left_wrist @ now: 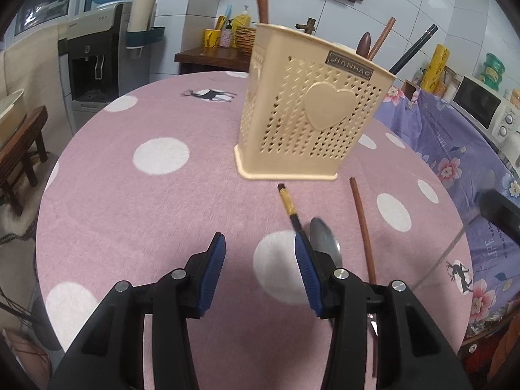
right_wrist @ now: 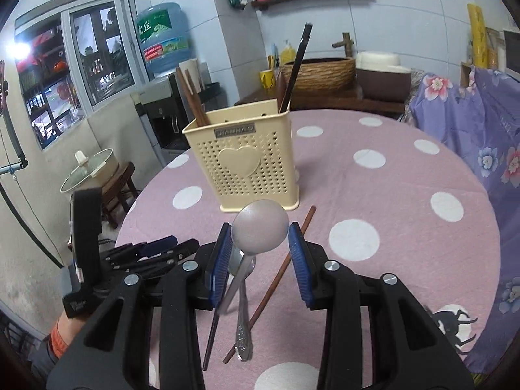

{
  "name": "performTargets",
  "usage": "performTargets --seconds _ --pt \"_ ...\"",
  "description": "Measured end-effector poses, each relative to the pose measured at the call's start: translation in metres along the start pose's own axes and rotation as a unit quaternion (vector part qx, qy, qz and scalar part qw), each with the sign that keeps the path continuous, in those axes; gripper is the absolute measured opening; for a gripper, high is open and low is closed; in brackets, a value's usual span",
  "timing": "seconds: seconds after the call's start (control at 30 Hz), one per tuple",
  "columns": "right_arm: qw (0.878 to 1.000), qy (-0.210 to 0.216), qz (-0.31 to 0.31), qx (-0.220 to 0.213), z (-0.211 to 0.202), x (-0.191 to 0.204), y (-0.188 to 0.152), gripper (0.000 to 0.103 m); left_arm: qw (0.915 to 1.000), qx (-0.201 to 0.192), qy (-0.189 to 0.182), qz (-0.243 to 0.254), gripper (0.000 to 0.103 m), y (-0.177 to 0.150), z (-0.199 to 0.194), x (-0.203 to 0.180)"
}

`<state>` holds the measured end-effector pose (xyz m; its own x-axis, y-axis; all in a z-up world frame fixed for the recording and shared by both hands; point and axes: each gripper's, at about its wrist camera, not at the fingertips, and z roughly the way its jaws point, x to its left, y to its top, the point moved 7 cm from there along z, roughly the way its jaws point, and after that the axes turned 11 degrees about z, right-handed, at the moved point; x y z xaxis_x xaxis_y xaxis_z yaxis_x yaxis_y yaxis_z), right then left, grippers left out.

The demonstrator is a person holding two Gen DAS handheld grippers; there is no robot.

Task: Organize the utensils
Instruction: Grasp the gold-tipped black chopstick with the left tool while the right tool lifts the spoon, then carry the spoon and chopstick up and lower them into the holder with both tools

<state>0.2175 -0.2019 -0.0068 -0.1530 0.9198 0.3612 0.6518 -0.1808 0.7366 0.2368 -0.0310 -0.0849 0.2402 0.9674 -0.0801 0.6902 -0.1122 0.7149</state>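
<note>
A cream perforated utensil holder [left_wrist: 302,110] with a heart stands on the pink dotted table [left_wrist: 156,201], with chopsticks standing in it; it also shows in the right wrist view [right_wrist: 242,162]. My left gripper [left_wrist: 260,253] is open and empty above the table. By it lie a black chopstick with a gold band [left_wrist: 290,208], a metal spoon [left_wrist: 323,240] and a brown chopstick [left_wrist: 363,227]. My right gripper [right_wrist: 260,247] holds a large metal spoon [right_wrist: 260,230] bowl up between its pads. Below it lie a small spoon [right_wrist: 243,312], the brown chopstick [right_wrist: 276,279] and the black chopstick [right_wrist: 211,338].
A purple floral cloth [right_wrist: 481,136] covers furniture on the right. A water dispenser [left_wrist: 94,61] and a low stool with a pot [right_wrist: 94,172] stand left of the table. A dark counter with a woven basket [right_wrist: 320,71] is behind. The left gripper [right_wrist: 152,253] shows beside the right one.
</note>
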Motion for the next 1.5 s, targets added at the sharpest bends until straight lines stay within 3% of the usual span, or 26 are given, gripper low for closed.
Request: performTargets --seconds 0.2,0.47,0.57,0.97,1.1,1.27,1.5 --pt "1.000 -0.007 -0.007 -0.025 -0.005 -0.006 0.008 0.036 0.9991 0.028 -0.008 0.032 0.037 0.030 0.033 -0.019" --pt "0.999 -0.020 -0.012 -0.042 -0.011 -0.017 0.014 0.036 0.9951 0.088 0.002 0.044 0.021 0.025 0.076 -0.029" --pt "0.999 -0.022 -0.013 -0.042 -0.011 -0.019 0.014 0.036 0.9934 0.089 0.025 0.067 0.012 0.026 0.080 -0.031" --pt "0.999 -0.026 -0.018 -0.042 -0.009 -0.015 0.014 0.036 0.9937 0.084 0.024 0.070 0.008 0.029 0.079 -0.026" --pt "0.999 -0.027 -0.020 -0.043 -0.009 -0.016 0.015 0.036 0.9968 0.056 0.015 0.056 0.008 0.037 0.059 -0.016" --pt "0.999 -0.016 -0.020 -0.040 -0.009 -0.013 0.019 0.036 0.9994 -0.016 -0.015 0.027 0.008 0.058 0.000 0.002" --pt "0.999 -0.008 -0.032 -0.043 -0.012 -0.003 0.025 0.036 0.9922 -0.117 -0.039 0.013 0.008 0.096 -0.081 0.022"
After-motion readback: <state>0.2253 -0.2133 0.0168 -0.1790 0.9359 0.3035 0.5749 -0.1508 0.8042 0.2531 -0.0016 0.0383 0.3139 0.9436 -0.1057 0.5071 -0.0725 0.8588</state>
